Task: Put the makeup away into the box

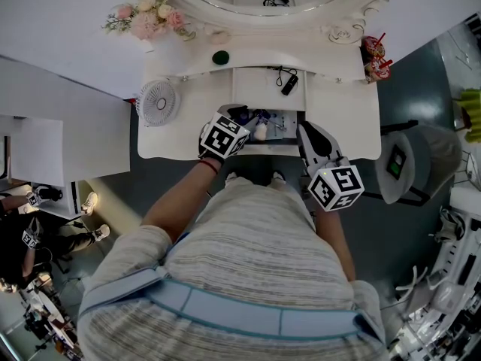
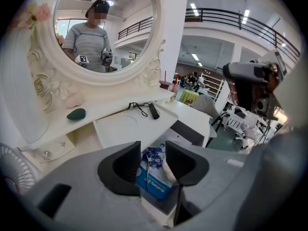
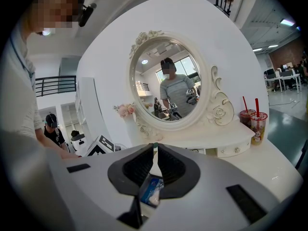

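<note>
**A:** Left gripper (image 2: 153, 153) first: the fingers stand apart with nothing pressed between them. Through the gap you look straight down onto a blue packet (image 2: 153, 181).

**B:** And that packet lies inside the box (image 1: 285, 138), which is open at the middle of the dressing table's (image 1: 338, 119) near edge. A pale bottle (image 1: 261, 131) lies beside the packet, a little to its right. So that makeup is in the box, not in a grip.

**A:** Over to the right gripper (image 3: 154, 150). Its fingers are together, only a thin slit between them, and I see nothing caught in it.

**B:** From the head view it sits at the box's right edge, well level, while the left one tips down over the box's left part. Below its closed fingers the same blue packet shows.

**A:** Going outward, just beyond the box there's a flat white tray (image 1: 259, 89) with a small black device (image 1: 289, 83) and its cord at the far right corner.

**B:** Farther back a dark green pebble-shaped thing (image 1: 220, 57) sits on the shelf under the round mirror (image 3: 168, 88).

**A:** On the left, a small white fan (image 1: 158, 102) stands at the table's near left corner, with pink flowers (image 1: 146, 13) far left.

**B:** And far right, two drinks with red straws (image 1: 376, 59) stand at the table's end.
</note>
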